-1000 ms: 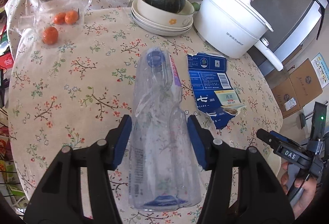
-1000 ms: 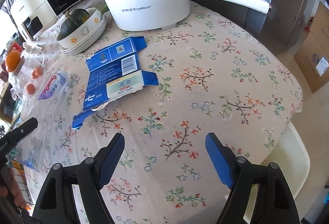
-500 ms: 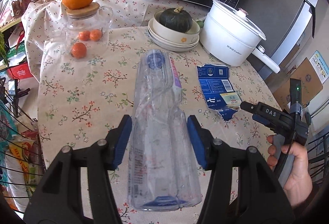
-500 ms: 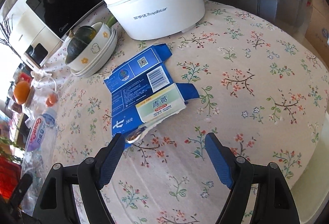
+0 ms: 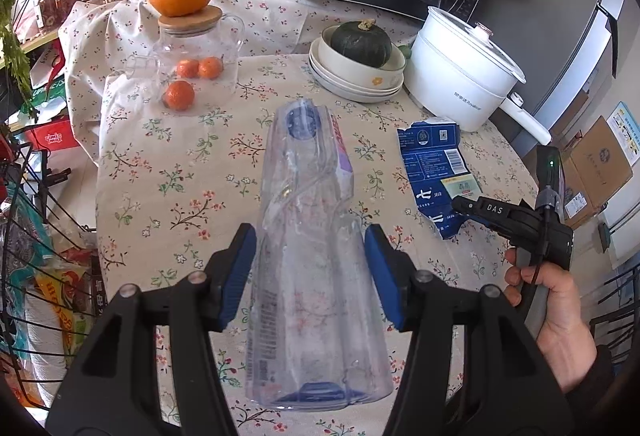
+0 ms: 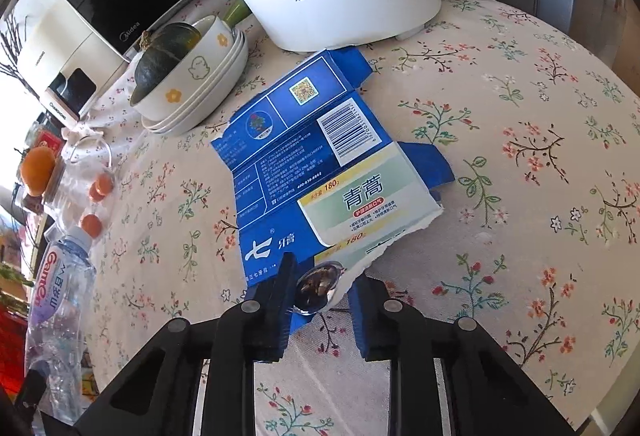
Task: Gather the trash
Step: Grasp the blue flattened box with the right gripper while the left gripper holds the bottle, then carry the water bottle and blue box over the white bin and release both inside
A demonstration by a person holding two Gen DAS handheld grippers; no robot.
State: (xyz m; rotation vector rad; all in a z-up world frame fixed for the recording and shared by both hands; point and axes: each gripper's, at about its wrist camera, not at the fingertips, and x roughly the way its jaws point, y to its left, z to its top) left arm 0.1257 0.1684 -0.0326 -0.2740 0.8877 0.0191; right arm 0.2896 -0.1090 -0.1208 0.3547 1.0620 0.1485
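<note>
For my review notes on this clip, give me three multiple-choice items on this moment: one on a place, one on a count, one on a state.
1. Where is the dark green squash?
A. in the top bowl of a stack
B. inside the white pot
C. on the jar lid

2. How many small oranges show in the glass jar?
A. one
B. three
C. six

3. What does the left tool hold?
A. nothing
B. a spoon
C. a crushed clear bottle

Key:
1 A, it sits in the bowls beside the white pot.
2 B, three show through the glass.
3 C, both pads press the bottle.
</note>
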